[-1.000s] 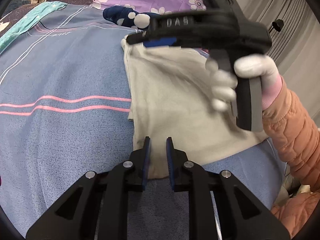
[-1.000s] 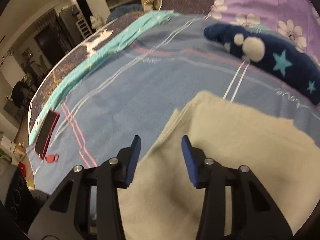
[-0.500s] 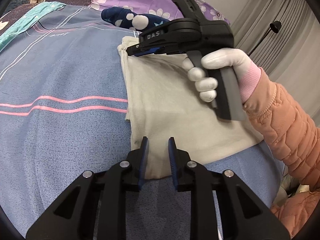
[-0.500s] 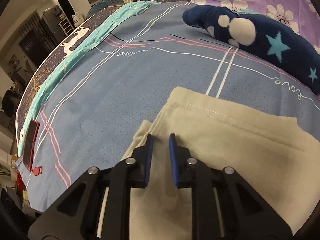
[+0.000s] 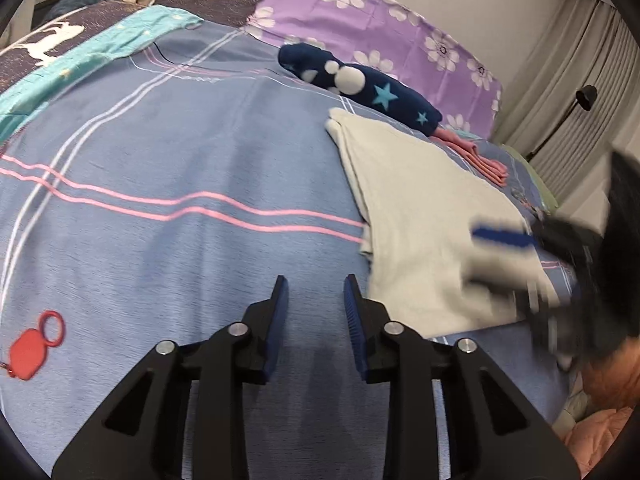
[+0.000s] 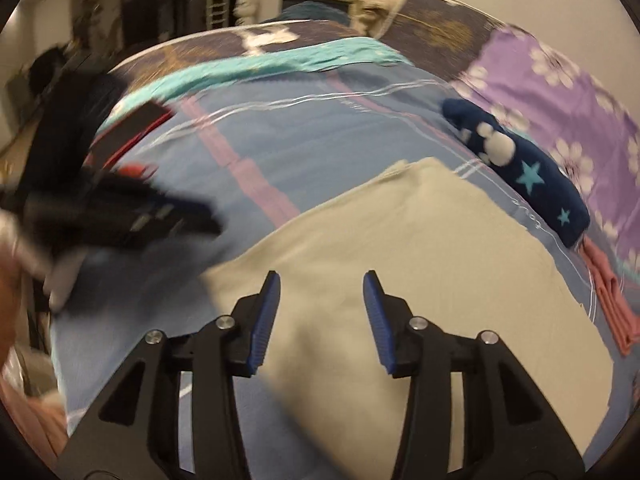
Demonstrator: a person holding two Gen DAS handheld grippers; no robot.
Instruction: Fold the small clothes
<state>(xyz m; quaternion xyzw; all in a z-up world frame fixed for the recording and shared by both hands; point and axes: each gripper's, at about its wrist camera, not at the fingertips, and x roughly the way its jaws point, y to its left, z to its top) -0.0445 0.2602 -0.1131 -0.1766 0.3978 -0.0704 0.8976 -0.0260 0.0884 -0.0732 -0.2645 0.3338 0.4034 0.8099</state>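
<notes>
- One folded cream-beige cloth garment (image 5: 420, 216) lies flat on the blue bedspread with pink and white stripes (image 5: 168, 152); every place below is given from this garment.
- The left gripper (image 5: 313, 316) hovers just off the garment's near-left corner, over bare bedspread; its blue-padded fingers (image 5: 279, 312) are spreading, with nothing between them and no cloth touched.
- The right gripper (image 6: 319, 316) hangs above the garment's near part, its fingers (image 6: 374, 312) also widening; only cloth shows below the gap, and the pads do not pinch it.
- In the left wrist view the right gripper appears as a dark blur (image 5: 568, 248) over the garment's right edge, held by a white-gloved hand (image 5: 504, 276) with an orange quilted sleeve (image 5: 608, 384).
- Beyond the garment's far edge, close to it, lies a navy plush piece with white dots and teal stars (image 5: 360, 84).
- A small folded pink cloth (image 5: 480, 158) sits just off the far-right corner.
- Behind these spreads a purple floral sheet (image 5: 384, 36).
- Well to the left, a red tag with a ring (image 5: 34, 348) rests on the bedspread.
</notes>
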